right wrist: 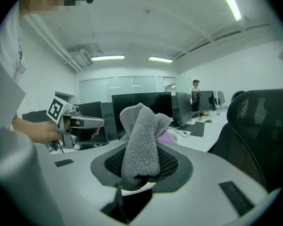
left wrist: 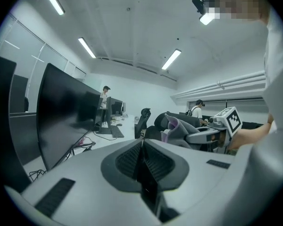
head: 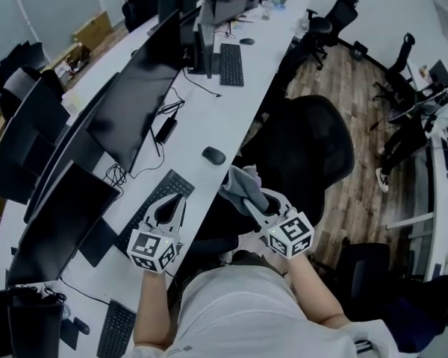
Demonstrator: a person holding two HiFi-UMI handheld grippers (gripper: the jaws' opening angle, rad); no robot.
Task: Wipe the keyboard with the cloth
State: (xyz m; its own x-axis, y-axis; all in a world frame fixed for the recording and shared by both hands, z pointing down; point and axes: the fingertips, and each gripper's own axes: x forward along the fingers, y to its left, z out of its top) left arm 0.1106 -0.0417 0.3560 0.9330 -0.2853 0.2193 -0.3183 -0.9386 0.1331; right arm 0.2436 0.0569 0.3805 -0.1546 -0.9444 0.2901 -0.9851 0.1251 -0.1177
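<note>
"Where's the cloth (head: 239, 183)?"

"Clamped in the right gripper (head: 252, 200) fingers. It's a grey wad standing up and forward past them, held in the air off the table (head: 201, 118) edge, right of the keyboard (head: 178, 185)."

"The left gripper (head: 170, 207)?"

"Fingers pressed together on nothing, over the keyboard's near end."

"How does the keyboard lie?"

"Long axis diagonal, along the table edge, with the far end near the mouse (head: 213, 155)."

"Risks?"

"Unbraced, it could slide towards the mouse under a wipe. The bunched cloth might also work loose."

Both forearms reach forward from the torso, each hand holding a gripper. The left gripper (head: 170, 209) has its jaws pressed together with nothing between them. The right gripper (head: 251, 200), near it, is clamped on a bunched cloth (head: 241, 183).
</note>
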